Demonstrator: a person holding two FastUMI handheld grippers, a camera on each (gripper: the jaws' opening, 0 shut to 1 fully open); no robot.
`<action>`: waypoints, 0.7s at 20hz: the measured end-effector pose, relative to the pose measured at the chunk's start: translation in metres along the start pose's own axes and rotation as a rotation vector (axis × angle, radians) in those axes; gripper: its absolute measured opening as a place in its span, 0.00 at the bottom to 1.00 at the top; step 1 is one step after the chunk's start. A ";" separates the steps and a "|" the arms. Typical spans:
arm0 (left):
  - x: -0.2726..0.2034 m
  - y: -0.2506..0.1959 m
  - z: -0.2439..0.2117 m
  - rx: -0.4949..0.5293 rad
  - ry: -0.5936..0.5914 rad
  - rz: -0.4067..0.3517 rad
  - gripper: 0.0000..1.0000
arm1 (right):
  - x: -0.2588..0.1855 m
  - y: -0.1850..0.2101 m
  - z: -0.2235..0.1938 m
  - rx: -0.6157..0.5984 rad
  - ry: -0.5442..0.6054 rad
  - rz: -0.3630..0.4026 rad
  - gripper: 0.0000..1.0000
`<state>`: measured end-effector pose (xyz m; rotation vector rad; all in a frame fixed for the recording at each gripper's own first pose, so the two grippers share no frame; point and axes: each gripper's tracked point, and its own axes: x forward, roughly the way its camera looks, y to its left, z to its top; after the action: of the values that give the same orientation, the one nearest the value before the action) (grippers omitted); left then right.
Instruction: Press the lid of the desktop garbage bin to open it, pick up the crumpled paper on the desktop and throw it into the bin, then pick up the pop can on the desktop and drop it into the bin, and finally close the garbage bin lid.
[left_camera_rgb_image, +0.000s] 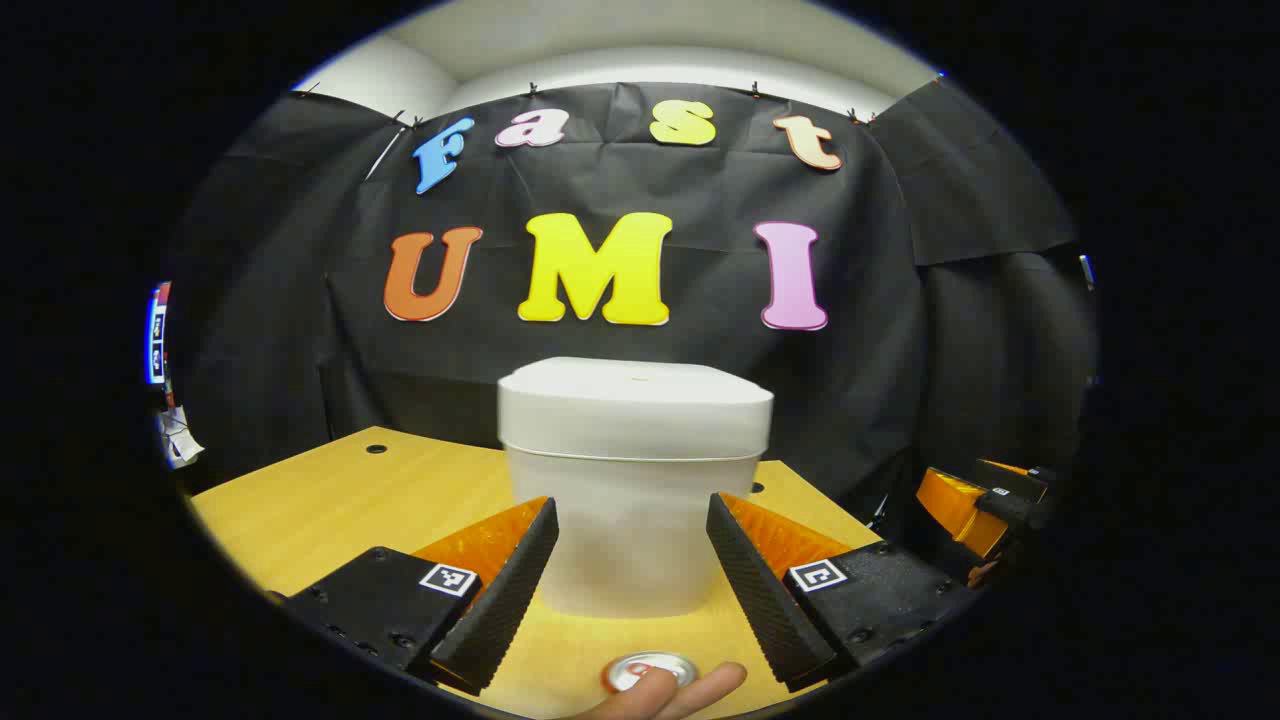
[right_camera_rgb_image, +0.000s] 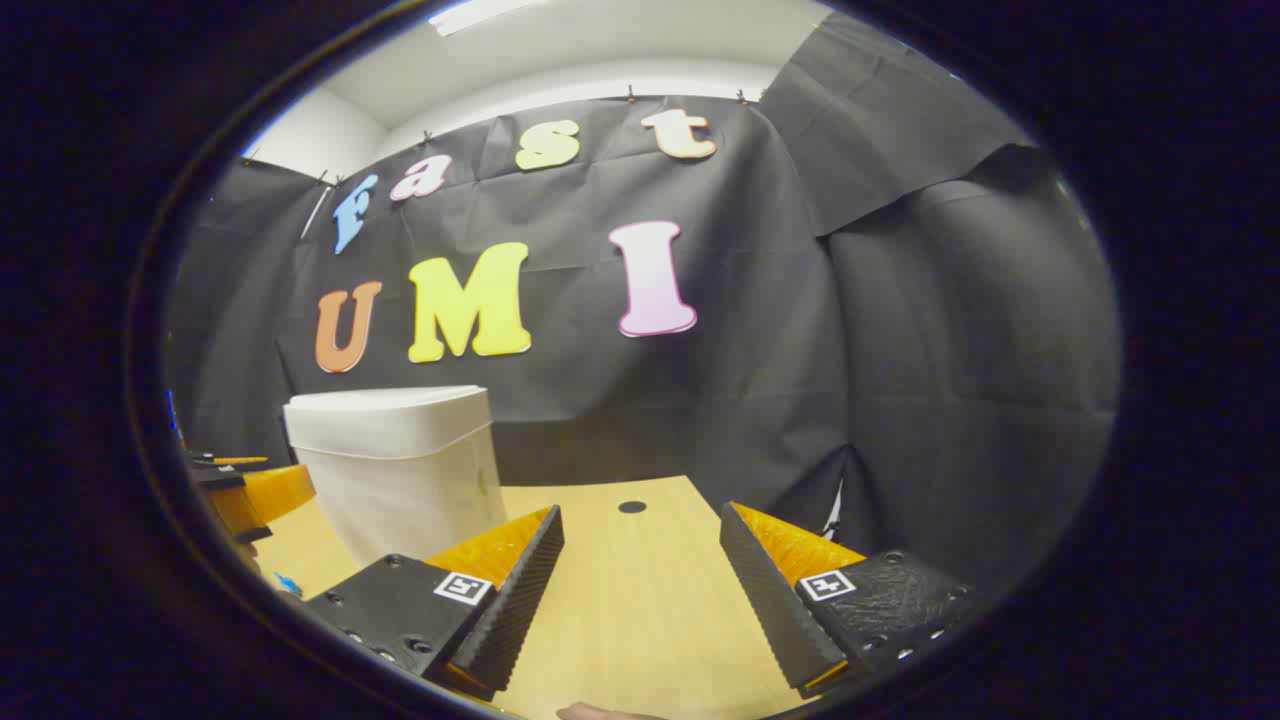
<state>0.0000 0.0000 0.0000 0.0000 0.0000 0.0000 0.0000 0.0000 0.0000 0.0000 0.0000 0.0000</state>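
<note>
In the left gripper view a white desktop bin (left_camera_rgb_image: 633, 500) stands on the wooden desk straight ahead, its lid (left_camera_rgb_image: 636, 405) down. My left gripper (left_camera_rgb_image: 633, 580) is open, its fingers reaching either side of the bin's lower body without touching it. The silver top of a pop can (left_camera_rgb_image: 645, 671) shows at the bottom edge, with a person's fingertip (left_camera_rgb_image: 690, 692) on it. In the right gripper view the same bin (right_camera_rgb_image: 405, 470) stands at the left, lid shut. My right gripper (right_camera_rgb_image: 640, 590) is open over bare desk, nothing between its fingers. The crumpled paper is hidden.
The wooden desk (left_camera_rgb_image: 350, 500) has round cable holes (left_camera_rgb_image: 376, 449) near its back edge, another cable hole (right_camera_rgb_image: 631, 507) showing in the right gripper view. The other gripper (left_camera_rgb_image: 985, 505) sits at the right edge of the left gripper view. Black cloth walls close in behind.
</note>
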 end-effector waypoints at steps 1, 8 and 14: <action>-0.005 0.019 0.001 -0.001 0.007 0.006 0.97 | -0.008 0.013 0.000 -0.019 0.003 -0.009 0.92; -0.039 0.146 0.006 0.035 0.004 0.127 0.96 | -0.074 0.108 0.006 -0.091 -0.021 0.048 0.95; -0.072 0.201 0.012 0.056 -0.040 0.195 0.96 | -0.090 0.153 0.014 -0.080 -0.002 0.067 0.95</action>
<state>-0.0716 0.2011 0.0117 0.0561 -0.0399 0.1953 -0.0904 0.1526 0.0142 -0.0799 -0.0019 0.0671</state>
